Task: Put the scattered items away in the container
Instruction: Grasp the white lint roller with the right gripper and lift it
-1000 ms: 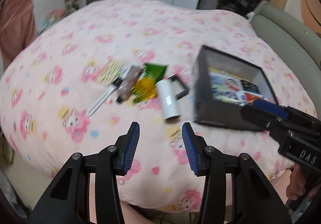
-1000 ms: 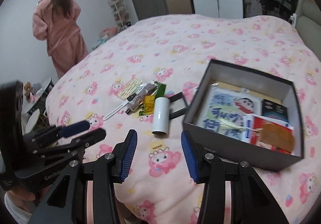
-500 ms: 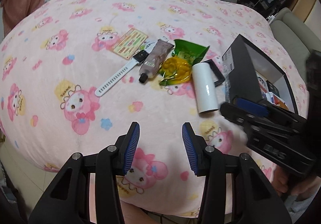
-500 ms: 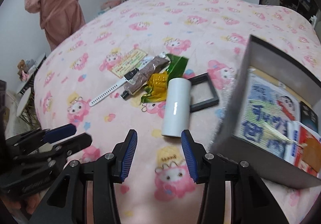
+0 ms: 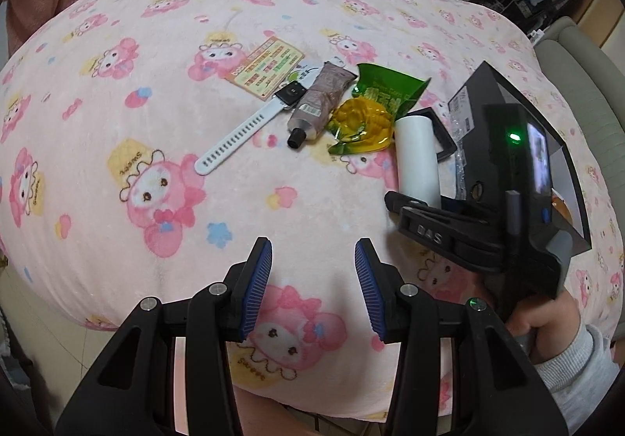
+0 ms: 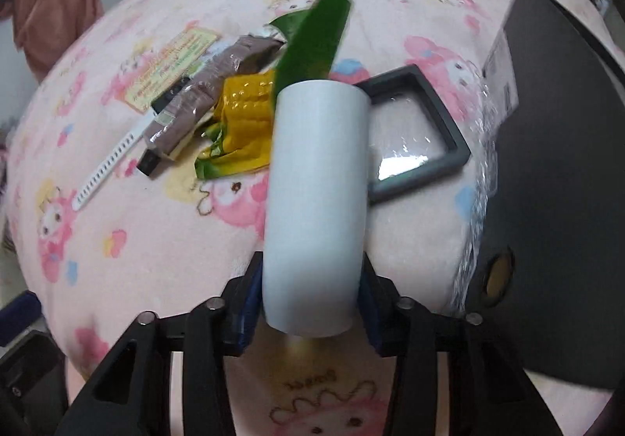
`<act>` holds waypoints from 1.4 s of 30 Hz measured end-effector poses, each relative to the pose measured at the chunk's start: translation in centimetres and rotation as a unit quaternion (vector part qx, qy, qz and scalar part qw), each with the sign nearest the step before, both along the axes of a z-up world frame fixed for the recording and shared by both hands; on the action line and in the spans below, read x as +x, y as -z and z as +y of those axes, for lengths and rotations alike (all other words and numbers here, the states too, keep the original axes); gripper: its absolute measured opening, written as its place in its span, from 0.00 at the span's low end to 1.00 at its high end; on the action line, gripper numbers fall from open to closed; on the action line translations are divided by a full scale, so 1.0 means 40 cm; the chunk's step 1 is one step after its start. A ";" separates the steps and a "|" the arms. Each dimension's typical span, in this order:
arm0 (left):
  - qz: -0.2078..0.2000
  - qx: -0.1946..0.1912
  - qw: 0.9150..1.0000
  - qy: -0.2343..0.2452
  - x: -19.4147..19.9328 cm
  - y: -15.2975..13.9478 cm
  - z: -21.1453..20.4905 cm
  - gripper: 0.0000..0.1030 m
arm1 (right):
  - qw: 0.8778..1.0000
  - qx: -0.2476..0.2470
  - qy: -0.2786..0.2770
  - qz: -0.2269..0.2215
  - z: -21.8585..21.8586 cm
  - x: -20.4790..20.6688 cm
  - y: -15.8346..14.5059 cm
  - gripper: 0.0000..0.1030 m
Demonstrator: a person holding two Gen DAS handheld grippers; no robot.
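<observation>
While the right gripper (image 6: 310,303) closes its jaws around the near end of a white roll (image 6: 316,201) lying on a pink cartoon-print blanket (image 5: 156,92), its blue pads sit on either side of the roll (whether they press it yet I cannot tell). The left gripper (image 5: 312,291) hovers empty over the blanket, fingers apart. Beside the roll lie a yellow-green snack bag (image 5: 363,123), a brown tube (image 5: 316,104), a white watch (image 5: 242,131), a card (image 5: 267,67) and a small black frame (image 6: 418,131). The black box (image 5: 480,100) stands just right.
</observation>
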State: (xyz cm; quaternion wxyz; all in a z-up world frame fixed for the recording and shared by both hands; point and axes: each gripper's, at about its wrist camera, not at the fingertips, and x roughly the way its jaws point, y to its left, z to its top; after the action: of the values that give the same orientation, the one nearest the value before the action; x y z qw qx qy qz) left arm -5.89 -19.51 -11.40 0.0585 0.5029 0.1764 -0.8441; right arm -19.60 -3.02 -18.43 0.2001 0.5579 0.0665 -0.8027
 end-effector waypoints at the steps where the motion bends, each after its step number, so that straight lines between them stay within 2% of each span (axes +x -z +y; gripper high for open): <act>1: 0.002 0.000 1.000 0.004 0.001 -0.003 0.004 0.44 | 1.000 -0.009 -0.007 0.004 0.010 0.011 -0.013 0.38; 6: -0.002 0.009 1.000 0.018 -0.012 0.009 0.037 0.44 | 0.996 -0.053 -0.066 -0.010 0.090 0.096 -0.079 0.37; 9: -0.004 0.027 0.999 0.026 -0.026 0.024 0.083 0.43 | 0.994 -0.049 -0.092 -0.029 0.144 0.156 -0.084 0.37; 12: -0.009 0.041 0.998 0.039 -0.041 0.046 0.131 0.43 | 0.993 -0.064 -0.086 -0.052 0.218 0.195 -0.079 0.37; 18: 0.001 0.075 0.993 0.093 -0.081 0.063 0.235 0.42 | 0.991 -0.081 -0.084 -0.067 0.319 0.239 -0.081 0.37; 21: 0.009 0.073 0.989 0.127 -0.116 0.065 0.293 0.42 | 0.992 -0.082 -0.059 -0.073 0.371 0.241 -0.076 0.37; 26: 0.007 0.110 0.982 0.156 -0.162 0.083 0.356 0.42 | 0.995 -0.067 -0.009 -0.067 0.448 0.243 -0.087 0.38; 29: 0.002 0.116 0.978 0.171 -0.172 0.090 0.390 0.42 | 0.996 -0.061 0.006 -0.060 0.484 0.253 -0.100 0.40; 37: -0.014 0.128 0.973 0.194 -0.180 0.102 0.466 0.42 | 0.995 -0.046 0.054 -0.067 0.576 0.277 -0.106 0.43; 42: -0.017 0.145 0.968 0.206 -0.200 0.091 0.505 0.42 | 0.991 -0.068 0.098 -0.068 0.646 0.292 -0.115 0.43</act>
State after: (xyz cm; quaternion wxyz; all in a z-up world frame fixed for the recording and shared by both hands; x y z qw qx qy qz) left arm -13.88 0.68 -15.04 -0.1870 0.5462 0.1884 -0.7945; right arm -7.93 22.81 -13.83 0.1614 0.5998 -0.0569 -0.7816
